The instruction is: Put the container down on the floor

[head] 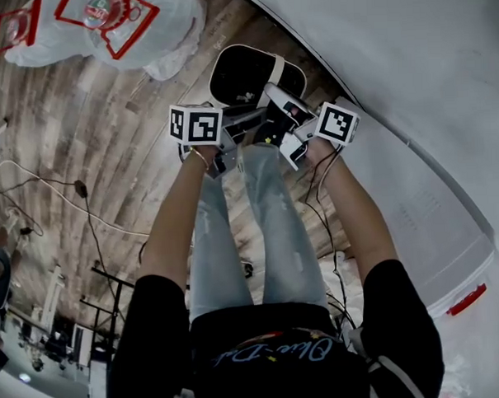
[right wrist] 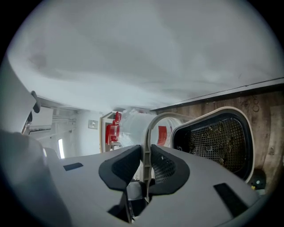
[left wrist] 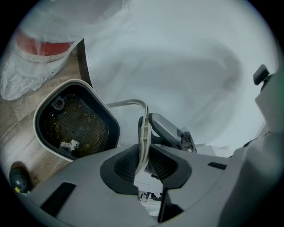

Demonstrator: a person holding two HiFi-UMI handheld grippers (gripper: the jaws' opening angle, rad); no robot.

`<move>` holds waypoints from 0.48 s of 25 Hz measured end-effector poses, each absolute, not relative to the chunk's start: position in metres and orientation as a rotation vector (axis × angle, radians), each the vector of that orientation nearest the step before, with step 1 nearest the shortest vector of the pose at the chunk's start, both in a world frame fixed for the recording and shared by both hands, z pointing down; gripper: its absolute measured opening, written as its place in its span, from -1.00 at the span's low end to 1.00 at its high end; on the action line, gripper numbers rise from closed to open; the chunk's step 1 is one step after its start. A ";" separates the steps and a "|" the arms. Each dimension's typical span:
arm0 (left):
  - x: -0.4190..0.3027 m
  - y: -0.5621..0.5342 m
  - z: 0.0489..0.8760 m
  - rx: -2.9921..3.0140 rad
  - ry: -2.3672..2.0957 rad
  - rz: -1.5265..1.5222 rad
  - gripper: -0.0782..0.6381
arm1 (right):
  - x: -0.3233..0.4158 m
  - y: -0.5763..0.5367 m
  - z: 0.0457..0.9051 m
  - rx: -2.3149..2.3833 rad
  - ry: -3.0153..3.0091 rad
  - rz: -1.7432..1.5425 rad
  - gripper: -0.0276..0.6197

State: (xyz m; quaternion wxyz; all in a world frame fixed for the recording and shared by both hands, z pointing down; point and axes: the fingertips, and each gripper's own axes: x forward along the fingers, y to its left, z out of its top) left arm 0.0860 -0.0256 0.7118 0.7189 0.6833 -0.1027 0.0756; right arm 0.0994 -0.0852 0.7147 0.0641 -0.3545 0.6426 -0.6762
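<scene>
- The left hand-held gripper (left wrist: 143, 162) and the right hand-held gripper (right wrist: 145, 164) are each clamped on the thin handle (left wrist: 143, 128), side by side, probably so the load hangs level.
- The container (head: 244, 75) hangs low from the handle, the wall (head: 392, 64) just beside it and the floor (head: 107, 159) below it.
- I cannot tell whether it touches down.
- Both grips should hold until it rests.

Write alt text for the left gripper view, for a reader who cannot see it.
The left tongs clamp the thin pale handle of a white-rimmed container with a crumb-strewn mesh bottom, over a wooden floor. A white wall fills the background.
</scene>
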 end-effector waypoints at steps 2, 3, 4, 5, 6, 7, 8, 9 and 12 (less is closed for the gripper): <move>0.089 -0.024 0.718 1.508 -0.229 0.166 -0.59 | 0.102 -0.083 0.722 -1.085 1.904 -2.060 -0.73; 0.089 -0.024 0.722 1.509 -0.231 0.170 -0.59 | 0.103 -0.082 0.727 -1.096 1.881 -2.073 -0.73; 0.090 -0.024 0.727 1.512 -0.234 0.179 -0.59 | 0.104 -0.081 0.732 -1.107 1.855 -2.089 -0.73; 0.090 -0.025 0.732 1.517 -0.238 0.189 -0.59 | 0.104 -0.081 0.737 -1.116 1.835 -2.101 -0.73; 0.090 -0.025 0.735 1.521 -0.242 0.197 -0.59 | 0.104 -0.081 0.740 -1.123 1.828 -2.106 -0.73; 0.091 -0.024 0.738 1.525 -0.244 0.202 -0.59 | 0.105 -0.081 0.743 -1.128 1.826 -2.109 -0.73; 0.091 -0.024 0.740 1.528 -0.244 0.205 -0.59 | 0.106 -0.080 0.745 -1.134 1.824 -2.112 -0.73; 0.092 -0.023 0.742 1.529 -0.243 0.208 -0.59 | 0.107 -0.078 0.748 -1.141 1.817 -2.117 -0.73; 0.092 -0.020 0.749 1.528 -0.248 0.220 -0.59 | 0.107 -0.075 0.755 -1.158 1.803 -2.131 -0.73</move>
